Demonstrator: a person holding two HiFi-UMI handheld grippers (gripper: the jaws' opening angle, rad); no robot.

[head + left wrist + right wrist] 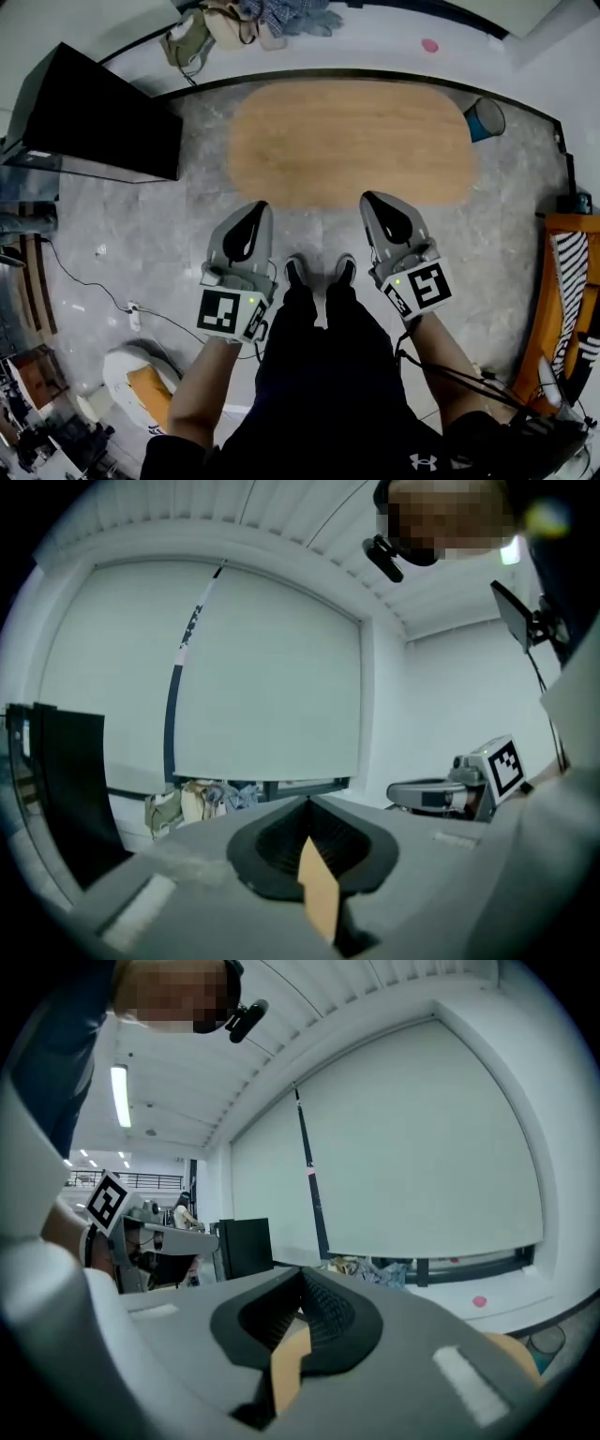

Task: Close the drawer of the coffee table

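The coffee table (349, 142) is lying at twelve o'clock from the person, its oval wooden top stretching its long axis from nine to three o'clock. The left gripper (257, 210) and the right gripper (371, 199) are pointing toward its near edge from well above it, side by side. Neither is looking clearly nearer, though the right one is sitting slightly closer to the table's middle.

Both grippers are showing their jaws pressed together with nothing between them. Their own views are looking out level at a pale wall, not at the table.

The drawer is not showing in any view. The top, seen from above, is hiding any front below it, so I cannot tell on which side it is opening or how far out it is standing.

A blue bucket (485, 118) is standing at the table's two o'clock end, its contents too small to make out.
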